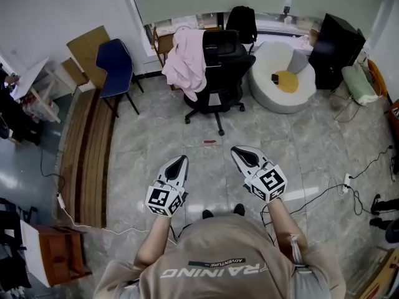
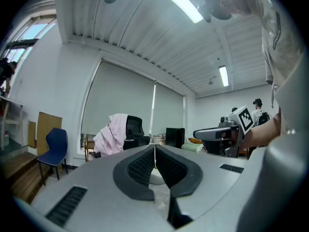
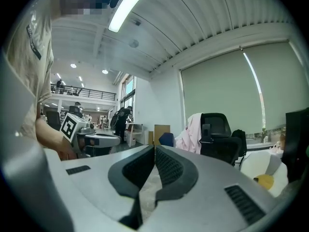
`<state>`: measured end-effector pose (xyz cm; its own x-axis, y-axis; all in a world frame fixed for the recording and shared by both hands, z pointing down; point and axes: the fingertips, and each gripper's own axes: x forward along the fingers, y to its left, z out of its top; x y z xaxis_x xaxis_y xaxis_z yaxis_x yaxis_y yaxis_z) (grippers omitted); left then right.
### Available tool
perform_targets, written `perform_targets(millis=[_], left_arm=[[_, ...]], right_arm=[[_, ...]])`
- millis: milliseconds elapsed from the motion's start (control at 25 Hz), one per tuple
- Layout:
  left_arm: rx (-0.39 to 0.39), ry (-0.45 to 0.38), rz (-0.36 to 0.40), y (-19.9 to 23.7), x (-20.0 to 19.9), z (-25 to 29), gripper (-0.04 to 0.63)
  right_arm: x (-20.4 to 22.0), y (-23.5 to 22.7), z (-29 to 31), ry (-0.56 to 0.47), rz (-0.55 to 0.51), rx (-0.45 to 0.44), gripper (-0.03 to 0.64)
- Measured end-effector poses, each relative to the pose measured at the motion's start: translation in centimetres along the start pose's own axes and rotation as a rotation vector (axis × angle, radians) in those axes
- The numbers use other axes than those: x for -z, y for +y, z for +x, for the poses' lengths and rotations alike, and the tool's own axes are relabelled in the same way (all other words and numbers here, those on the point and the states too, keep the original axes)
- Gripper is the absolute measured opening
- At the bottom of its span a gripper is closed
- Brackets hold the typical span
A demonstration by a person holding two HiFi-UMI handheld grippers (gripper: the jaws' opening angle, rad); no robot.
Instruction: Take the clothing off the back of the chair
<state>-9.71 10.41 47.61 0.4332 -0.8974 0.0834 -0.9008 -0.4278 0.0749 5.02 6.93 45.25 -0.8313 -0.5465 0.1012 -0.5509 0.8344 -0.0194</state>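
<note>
The pink garment (image 1: 186,61) is hanging over the back of the black office chair (image 1: 227,73). The left gripper (image 1: 180,161) and right gripper (image 1: 240,152) are pointing at that chair from well short of it — jaws together, empty — likely awaiting the approach.

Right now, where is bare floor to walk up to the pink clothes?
Bare tiles run from the wooden bench to the black chair holding the pink clothing. Crowded: cables on the right, white seat beside the chair.
</note>
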Motion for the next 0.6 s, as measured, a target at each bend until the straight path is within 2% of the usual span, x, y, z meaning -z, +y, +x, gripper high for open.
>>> perform_targets(millis=[360,600], left_arm=[[0.066,0.001,0.026,2.4,0.3,-0.9,0.015],[0.051,-0.011,-0.005,4.0,0.2,-0.6,0.015]], right_arm=[[0.5,1.7,1.3,-0.002,0.004,0.064,0.034],[1.0,1.1,1.9,0.019,0.004,0.085,0.034]])
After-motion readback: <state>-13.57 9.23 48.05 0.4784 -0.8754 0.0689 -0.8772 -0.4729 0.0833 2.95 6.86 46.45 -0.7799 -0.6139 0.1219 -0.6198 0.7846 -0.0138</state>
